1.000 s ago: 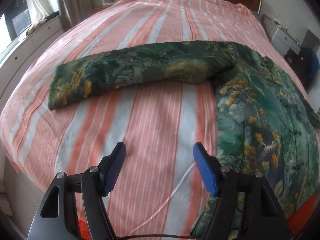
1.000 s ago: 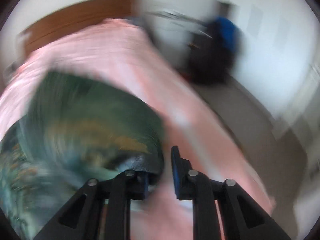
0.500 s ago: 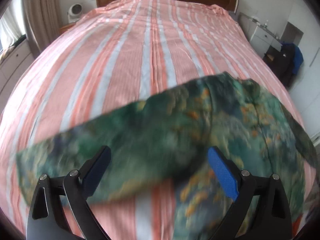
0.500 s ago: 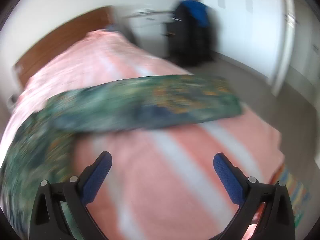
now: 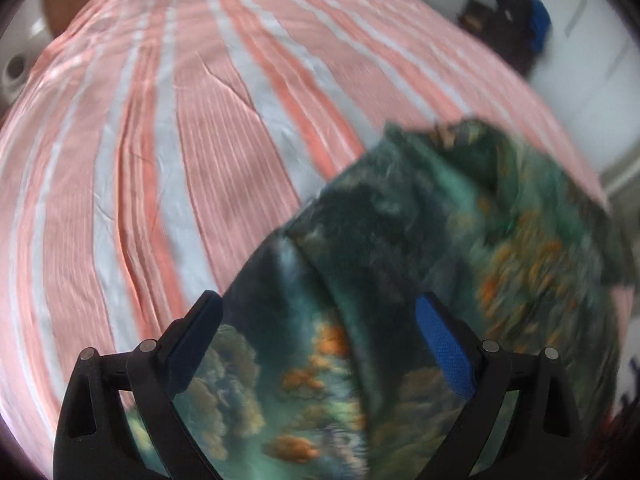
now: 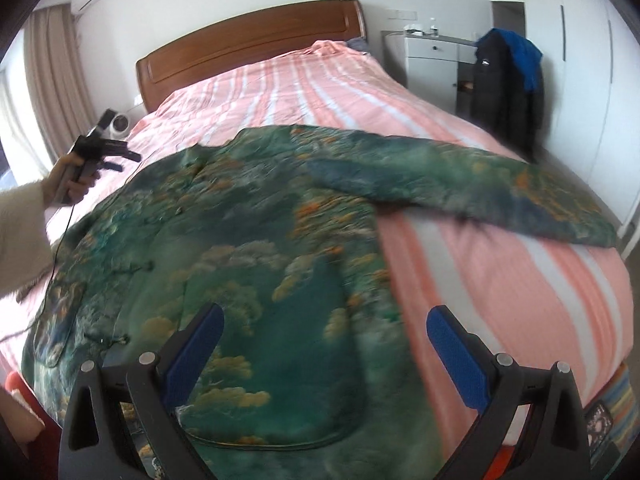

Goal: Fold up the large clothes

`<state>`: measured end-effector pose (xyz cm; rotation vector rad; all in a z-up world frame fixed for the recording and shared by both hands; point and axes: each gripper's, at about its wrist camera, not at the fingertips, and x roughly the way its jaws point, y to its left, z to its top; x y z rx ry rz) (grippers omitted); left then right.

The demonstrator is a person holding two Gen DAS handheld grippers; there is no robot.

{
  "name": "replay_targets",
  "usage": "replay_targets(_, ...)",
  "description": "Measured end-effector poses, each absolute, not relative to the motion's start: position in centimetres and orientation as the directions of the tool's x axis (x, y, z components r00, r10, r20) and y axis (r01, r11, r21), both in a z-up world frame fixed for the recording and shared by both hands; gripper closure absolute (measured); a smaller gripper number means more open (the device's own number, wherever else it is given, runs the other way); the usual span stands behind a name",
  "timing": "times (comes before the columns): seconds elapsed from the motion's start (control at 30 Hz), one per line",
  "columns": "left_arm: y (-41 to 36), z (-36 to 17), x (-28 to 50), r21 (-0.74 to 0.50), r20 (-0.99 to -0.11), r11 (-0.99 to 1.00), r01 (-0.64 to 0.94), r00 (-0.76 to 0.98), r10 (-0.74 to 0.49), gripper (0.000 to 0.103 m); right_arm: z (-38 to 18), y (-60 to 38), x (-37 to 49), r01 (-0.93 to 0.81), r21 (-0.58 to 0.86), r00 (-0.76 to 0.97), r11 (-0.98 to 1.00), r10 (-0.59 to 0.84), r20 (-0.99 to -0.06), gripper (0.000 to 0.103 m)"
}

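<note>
A large green garment [image 6: 248, 264] with a landscape print was seen spread on the pink-striped bed [image 6: 500, 280], filling the centre and lower left of the right wrist view, with one sleeve [image 6: 480, 184] stretched out toward the right edge of the frame. The right gripper [image 6: 324, 344] was held above the garment's lower part with its jaws wide apart, having just been opening, and nothing was caught between them. In the blurred left wrist view the left gripper [image 5: 316, 336] was likewise spread wide over the cloth at the bottom centre, its jaws having just been opening, and no fabric was seen pinched. In the upper left of the right wrist view the left gripper was seen carried in a hand [image 6: 70, 184]. The step was judged to lie between folds, with the garment laid flat and both sleeves not yet brought in. The next move was judged to call for an edge or the outstretched sleeve to be gripped and carried across the body.
</note>
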<state>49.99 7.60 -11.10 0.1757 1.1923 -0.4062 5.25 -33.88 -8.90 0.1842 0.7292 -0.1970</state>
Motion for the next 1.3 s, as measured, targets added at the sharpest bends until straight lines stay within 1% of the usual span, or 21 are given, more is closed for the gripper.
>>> replay_targets(0.03,7.9,-12.1,50.1,-0.037,-0.938,0.911,0.411,0.300,-0.174,0.005,-8.9,-33.6,4.9,0.234,0.090,0.729,0.968,-0.113,-0.675,0.002)
replay_targets(0.07,8.4,-13.3,50.4,-0.008,-0.951,0.909,0.417,0.277,-0.136,0.002,-9.1,-33.2,5.1,0.225,0.081,0.731,0.971,-0.113,-0.674,0.002)
replay_targets(0.1,8.8,-14.3,50.5,-0.007,-0.958,0.909,0.416,0.257,-0.125,0.000,-9.4,-33.0,5.4,0.217,0.077,0.731,0.973,-0.109,-0.674,0.002)
replay_targets(0.27,10.9,-17.0,50.9,-0.135,-0.968,0.915,0.381,0.148,-0.204,0.000,-10.3,-31.3,6.3,0.175,0.073,0.720,0.982,-0.077,-0.690,0.002)
replay_targets(0.37,11.2,-17.0,51.0,-0.124,-0.969,0.919,0.374,0.152,-0.193,0.001,-10.6,-31.0,6.6,0.174,0.073,0.713,0.982,-0.074,-0.697,0.002)
replay_targets(0.4,11.0,-16.7,50.9,-0.077,-0.971,0.934,0.349,0.186,-0.150,0.013,-10.6,-31.0,6.6,0.177,0.074,0.713,0.981,-0.076,-0.696,0.002)
replay_targets(0.43,10.8,-16.3,50.7,-0.061,-0.970,0.942,0.329,0.202,-0.133,0.022,-10.6,-30.9,6.5,0.180,0.072,0.714,0.981,-0.080,-0.695,0.002)
replay_targets(0.47,10.5,-15.8,50.3,-0.050,-0.968,0.948,0.314,0.218,-0.123,0.039,-10.5,-30.9,6.5,0.185,0.069,0.715,0.980,-0.086,-0.693,0.002)
replay_targets(0.5,10.3,-15.4,49.8,-0.009,-0.968,0.958,0.286,0.239,-0.081,0.069,-10.4,-30.9,6.4,0.188,0.067,0.717,0.980,-0.090,-0.691,0.002)
replay_targets(0.53,10.3,-15.0,49.4,0.047,-0.965,0.969,0.241,0.261,-0.018,0.081,-10.3,-30.9,6.4,0.191,0.066,0.718,0.979,-0.094,-0.689,0.002)
replay_targets(0.6,11.4,-14.0,48.8,0.066,-0.960,0.988,0.136,0.279,0.026,0.093,-10.1,-31.0,6.4,0.202,0.067,0.720,0.977,-0.102,-0.686,0.002)
replay_targets(0.67,11.9,-12.6,48.1,0.115,-0.941,0.988,0.103,0.330,0.075,0.094,-9.7,-31.0,6.4,0.207,0.072,0.726,0.976,-0.103,-0.680,0.002)
replay_targets(0.77,13.7,-11.6,47.3,0.169,-0.920,0.985,0.045,0.364,0.141,0.095,-8.6,-30.8,5.9,0.198,0.058,0.746,0.978,-0.113,-0.656,0.002)
replay_targets(0.9,16.9,-12.8,46.5,0.208,-0.918,0.978,-0.023,0.341,0.204,0.095,-7.5,-30.9,5.3,0.189,0.014,0.766,0.982,-0.138,-0.627,0.002)
replay_targets(0.97,17.7,-13.4,46.1,0.216,-0.915,0.976,-0.038,0.342,0.216,0.095,-7.4,-31.1,5.2,0.187,0.006,0.771,0.982,-0.143,-0.620,0.002)
replay_targets(1.03,17.6,-13.4,45.7,0.210,-0.908,0.977,-0.020,0.367,0.203,0.091,-7.6,-31.2,5.3,0.187,0.016,0.768,0.982,-0.136,-0.625,0.002)
replay_targets(1.07,17.0,-13.1,45.3,0.226,-0.900,0.974,0.008,0.385,0.206,0.079,-7.7,-31.3,5.4,0.188,0.021,0.766,0.982,-0.133,-0.628,0.002)
replay_targets(1.13,15.9,-12.4,43.8,0.244,-0.889,0.969,0.050,0.410,0.203,0.049,-7.8,-31.3,5.7,0.186,0.034,0.761,0.982,-0.122,-0.637,0.002)
replay_targets(1.17,15.5,-11.5,43.0,0.237,-0.884,0.969,0.066,0.429,0.187,0.025,-7.9,-31.1,5.8,0.181,0.042,0.759,0.983,-0.112,-0.641,0.002)
replay_targets(1.2,15.1,-10.2,41.7,0.228,-0.869,0.970,0.080,0.466,0.166,0.014,-8.0,-30.8,5.7,0.172,0.052,0.759,0.984,-0.099,-0.643,0.002)
replay_targets(1.3,13.9,-6.4,37.0,0.194,-0.836,0.974,0.115,0.539,0.103,0.011,-8.3,-29.6,5.2,0.140,0.065,0.760,0.988,-0.065,-0.646,0.002)
